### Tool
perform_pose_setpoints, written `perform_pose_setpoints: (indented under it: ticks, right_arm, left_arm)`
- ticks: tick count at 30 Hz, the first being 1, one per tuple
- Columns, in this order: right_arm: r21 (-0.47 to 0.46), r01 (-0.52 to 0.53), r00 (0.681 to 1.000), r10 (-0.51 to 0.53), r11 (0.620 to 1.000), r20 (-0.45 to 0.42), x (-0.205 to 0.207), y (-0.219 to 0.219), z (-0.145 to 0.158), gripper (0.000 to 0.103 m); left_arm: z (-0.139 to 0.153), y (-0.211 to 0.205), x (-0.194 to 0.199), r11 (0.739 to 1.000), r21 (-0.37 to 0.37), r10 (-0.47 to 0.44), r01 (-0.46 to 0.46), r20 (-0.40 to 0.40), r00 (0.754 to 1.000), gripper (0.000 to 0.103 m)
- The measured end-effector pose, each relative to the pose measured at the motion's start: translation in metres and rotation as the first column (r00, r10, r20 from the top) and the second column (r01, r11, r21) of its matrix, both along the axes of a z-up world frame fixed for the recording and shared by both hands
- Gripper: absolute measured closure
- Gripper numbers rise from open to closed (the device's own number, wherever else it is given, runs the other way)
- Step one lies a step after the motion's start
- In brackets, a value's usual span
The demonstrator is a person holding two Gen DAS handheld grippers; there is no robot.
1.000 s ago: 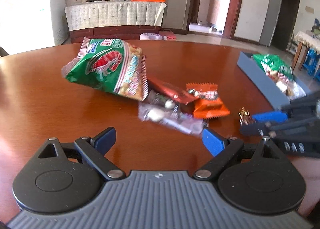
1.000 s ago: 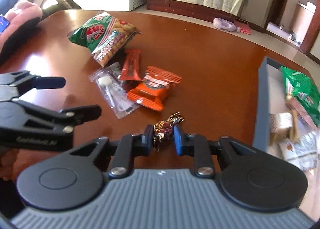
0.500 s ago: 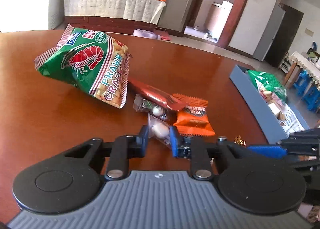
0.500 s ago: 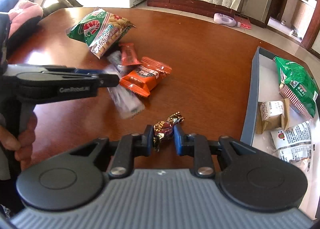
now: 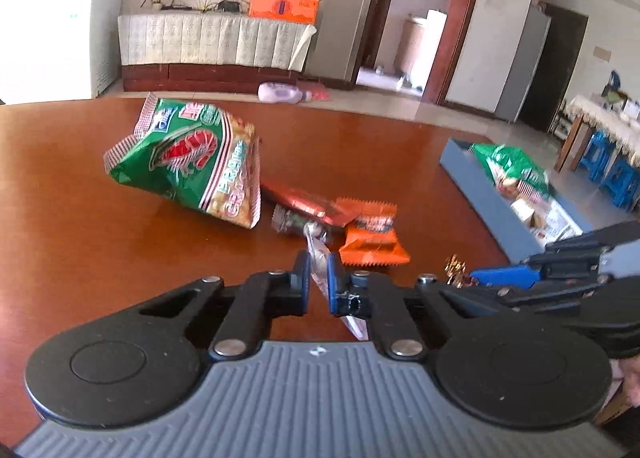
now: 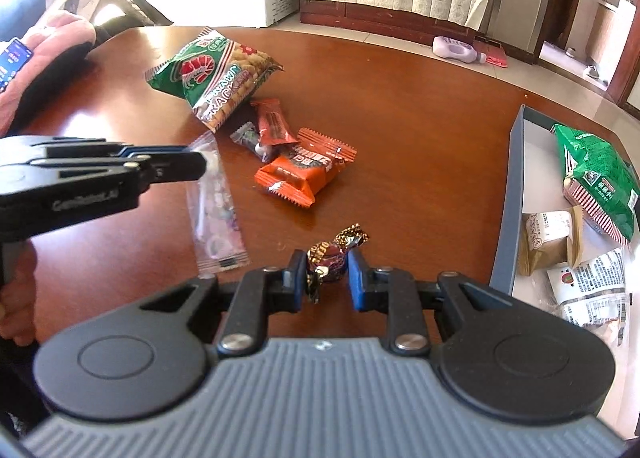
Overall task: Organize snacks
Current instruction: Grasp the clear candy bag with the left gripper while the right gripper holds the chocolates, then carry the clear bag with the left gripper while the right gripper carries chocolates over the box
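1. Clear plastic packet [image 6: 216, 213] pinched at its top end by the left gripper [image 5: 318, 282]; it hangs above the table [image 6: 420, 129], where a second ago it lay flat by the pile.
2. Those jaws have just closed, from wide open.
3. Right gripper [image 6: 326, 278] stays clamped on a foil candy [image 6: 332, 254].
4. Prawn cracker bag [image 6: 212, 73] and orange packet [image 6: 304, 169] remain loose.
5. Grey tray [image 6: 508, 209], right, already holds snacks; probably both go there next.

Right gripper [image 6: 323, 277] fingers pinch a wrapped candy [image 6: 330, 254] above the table [image 6: 420, 145].
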State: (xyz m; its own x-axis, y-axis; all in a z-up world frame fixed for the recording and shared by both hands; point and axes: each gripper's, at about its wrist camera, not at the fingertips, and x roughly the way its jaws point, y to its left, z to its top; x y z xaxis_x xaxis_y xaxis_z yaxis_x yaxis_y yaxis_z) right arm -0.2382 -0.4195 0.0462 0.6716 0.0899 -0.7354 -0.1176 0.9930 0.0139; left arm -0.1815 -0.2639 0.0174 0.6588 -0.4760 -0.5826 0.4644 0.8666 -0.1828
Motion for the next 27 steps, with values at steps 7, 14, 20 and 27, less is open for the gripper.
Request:
perform_pose_setpoints:
  ticks: [7, 14, 20, 27]
  right_arm:
    - [-0.025, -0.005, 1.000, 0.005, 1.000, -0.026, 0.002, 0.005, -0.007, 0.077]
    - [-0.044, -0.028, 0.999, 0.027, 0.999, -0.035, 0.004, 0.010, -0.010, 0.077]
    - [-0.046, -0.023, 1.000, 0.023, 0.999, -0.017, 0.001, 0.010, -0.006, 0.077]
    - [-0.004, -0.026, 0.998, 0.026, 1.000, 0.051, -0.009, 0.006, 0.011, 0.077]
  left_arm:
    - [-0.019, -0.012, 0.003, 1.000, 0.011, 0.010, -0.009, -0.090, 0.996, 0.034]
    - [-0.022, -0.023, 0.006, 0.997, -0.058, -0.053, 0.045, -0.134, 0.990, 0.082]
    - [-0.015, -0.026, -0.006, 0.997, -0.018, -0.075, 0.074, -0.062, 0.995, 0.089]
    - [0.010, -0.028, -0.013, 0.996, 0.043, -0.084, 0.083, 0.013, 0.996, 0.090]
